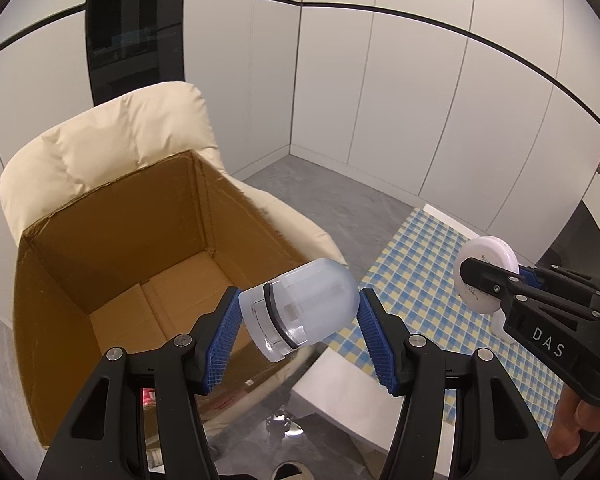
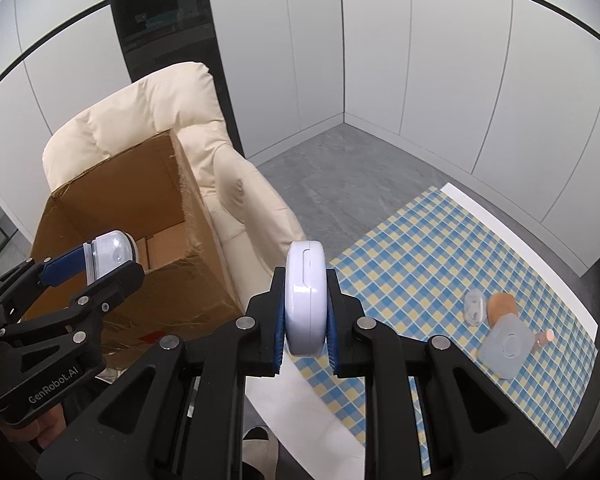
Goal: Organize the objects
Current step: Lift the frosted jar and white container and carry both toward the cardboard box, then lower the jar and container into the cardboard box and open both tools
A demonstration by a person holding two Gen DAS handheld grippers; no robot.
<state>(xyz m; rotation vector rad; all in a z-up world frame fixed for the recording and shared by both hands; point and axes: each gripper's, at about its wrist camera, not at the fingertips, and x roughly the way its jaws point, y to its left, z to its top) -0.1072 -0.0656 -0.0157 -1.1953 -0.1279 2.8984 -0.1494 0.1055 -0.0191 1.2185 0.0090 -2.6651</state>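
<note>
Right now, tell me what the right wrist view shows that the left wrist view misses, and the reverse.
Only the right wrist view shows the small items left on the checked tablecloth: a translucent square case, an orange pad and a small clear piece. Only the left wrist view shows the cardboard box floor widely. Both show the box on the cream armchair, the left gripper holding a domed translucent container, and the right gripper clamping a round white case.
</note>
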